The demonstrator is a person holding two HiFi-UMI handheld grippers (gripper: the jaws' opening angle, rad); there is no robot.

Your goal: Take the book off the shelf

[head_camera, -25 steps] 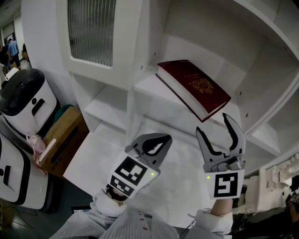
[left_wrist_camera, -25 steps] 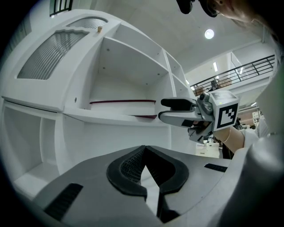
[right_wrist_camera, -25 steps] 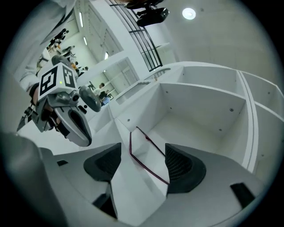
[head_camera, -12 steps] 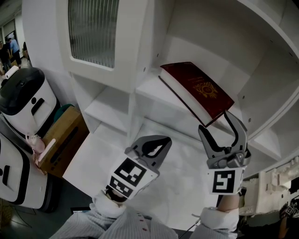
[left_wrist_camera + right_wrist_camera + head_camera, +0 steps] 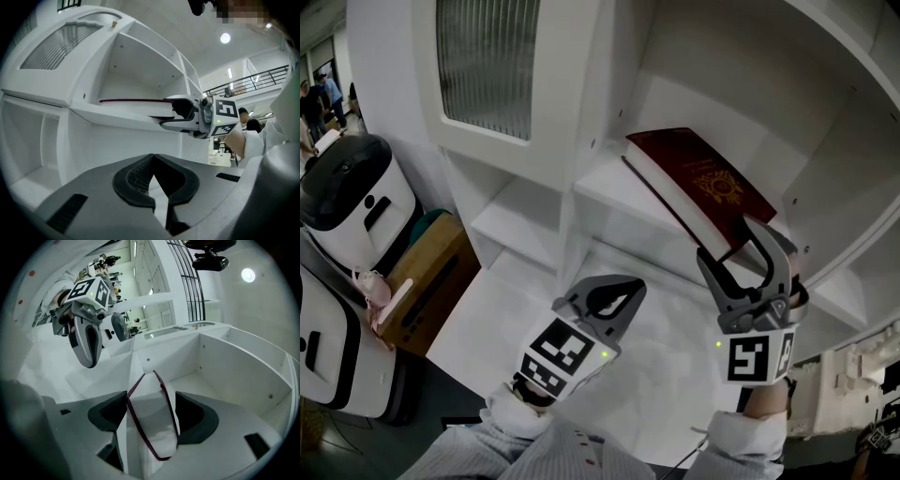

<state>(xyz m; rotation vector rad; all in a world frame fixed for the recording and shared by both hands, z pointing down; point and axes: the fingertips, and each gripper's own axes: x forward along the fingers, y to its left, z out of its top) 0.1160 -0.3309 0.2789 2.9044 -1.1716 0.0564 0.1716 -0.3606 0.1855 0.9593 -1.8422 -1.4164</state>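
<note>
We see the dark red book (image 5: 698, 183) lying flat on the white shelf (image 5: 602, 186), its near corner at the front edge. Our right tongs (image 5: 727, 239) stand spread wide around that corner, not clamped. Our left tongs (image 5: 630, 284) hang lower, closed and empty.

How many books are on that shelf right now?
1. A dark red book lies flat on the white shelf, its near corner between the open jaws of the right gripper. No other book shows.

book (image 5: 698, 183) on shelf (image 5: 617, 199), right gripper (image 5: 727, 240) around its corner
</note>
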